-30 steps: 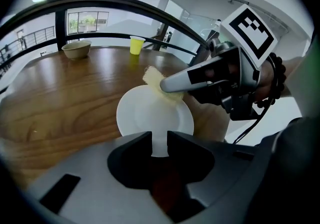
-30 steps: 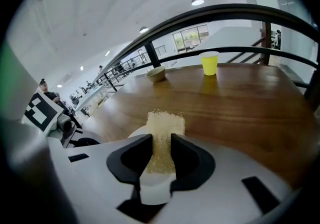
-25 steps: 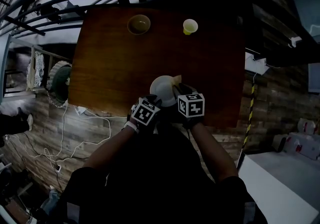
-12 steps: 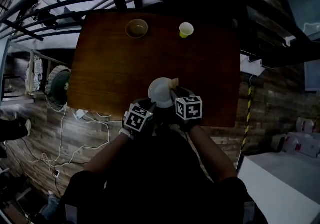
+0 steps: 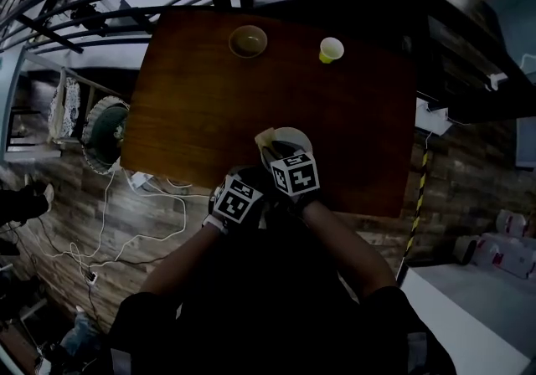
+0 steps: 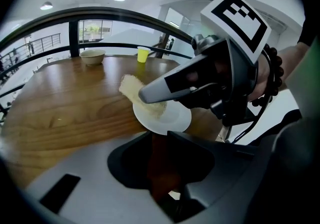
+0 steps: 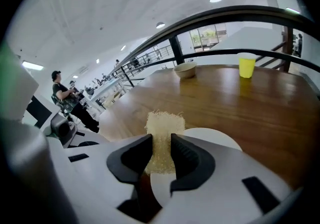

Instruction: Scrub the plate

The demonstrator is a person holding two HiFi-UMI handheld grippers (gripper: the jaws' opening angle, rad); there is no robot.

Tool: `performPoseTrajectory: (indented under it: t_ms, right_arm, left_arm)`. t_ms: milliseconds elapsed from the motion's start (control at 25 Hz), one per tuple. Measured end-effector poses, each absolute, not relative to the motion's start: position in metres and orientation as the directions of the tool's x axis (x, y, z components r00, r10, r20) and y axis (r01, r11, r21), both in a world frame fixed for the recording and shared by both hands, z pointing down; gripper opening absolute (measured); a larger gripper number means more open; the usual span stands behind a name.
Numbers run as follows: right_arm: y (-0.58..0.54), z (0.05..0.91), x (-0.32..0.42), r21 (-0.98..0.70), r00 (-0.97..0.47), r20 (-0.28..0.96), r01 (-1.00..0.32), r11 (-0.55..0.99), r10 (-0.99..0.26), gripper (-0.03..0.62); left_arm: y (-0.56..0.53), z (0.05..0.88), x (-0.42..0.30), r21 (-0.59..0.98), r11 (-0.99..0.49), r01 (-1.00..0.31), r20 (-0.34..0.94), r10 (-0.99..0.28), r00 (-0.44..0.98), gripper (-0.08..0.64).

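Observation:
A small white plate [image 5: 293, 137] lies near the front edge of the brown wooden table [image 5: 201, 105]. My right gripper [image 7: 161, 141] is shut on a pale yellow fibrous scrubbing pad [image 7: 164, 122], whose free end rests over the plate's [image 7: 216, 138] left part. In the left gripper view the pad [image 6: 134, 89] sits on the plate [image 6: 170, 117], with the right gripper [image 6: 150, 93] reaching over it from the right. My left gripper [image 6: 158, 141] meets the plate's near rim with its jaws close together on it.
At the table's far edge stand a tan bowl [image 5: 248, 41] and a yellow cup [image 5: 331, 49]. A dark railing [image 7: 235, 15] curves behind the table. White cables [image 5: 134, 214] trail on the wooden floor at the left. A person sits far off at the desks [image 7: 60, 93].
The right gripper has carried the pad across the plate from its right rim to its left side. The left gripper has stayed at the plate's near rim.

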State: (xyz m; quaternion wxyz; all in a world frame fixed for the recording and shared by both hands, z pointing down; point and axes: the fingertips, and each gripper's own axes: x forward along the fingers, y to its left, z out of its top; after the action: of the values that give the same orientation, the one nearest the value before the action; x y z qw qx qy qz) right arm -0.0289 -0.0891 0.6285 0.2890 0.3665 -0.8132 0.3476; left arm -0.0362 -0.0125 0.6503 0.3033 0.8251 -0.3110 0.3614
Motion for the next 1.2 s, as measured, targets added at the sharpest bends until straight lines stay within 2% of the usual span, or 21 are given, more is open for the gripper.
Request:
performPoseTrajectory:
  t_ms: [280, 840, 1200]
  right_arm:
    - [-0.089, 0.644, -0.025, -0.376, -0.555, 0.748, -0.806, 0.457, -0.364, 0.127]
    - [-0.085, 0.649, 0.052, -0.347, -0.457, 0.768, -0.886, 0.309, -0.449, 0.127]
    - [-0.084, 0.631, 0.087, -0.331, -0.402, 0.752, -0.916, 0.229, -0.522, 0.127]
  left_arm:
    - [-0.017, 0.654, -0.037, 0.279, -0.624, -0.730, 0.778, -0.298, 0.553, 0.104]
    - [-0.033, 0.667, -0.017, 0.267, -0.685, -0.678, 0.806, -0.227, 0.547, 0.104]
    - [-0.033, 0.660, -0.014, 0.246, -0.696, -0.674, 0.804, -0.241, 0.543, 0.104]
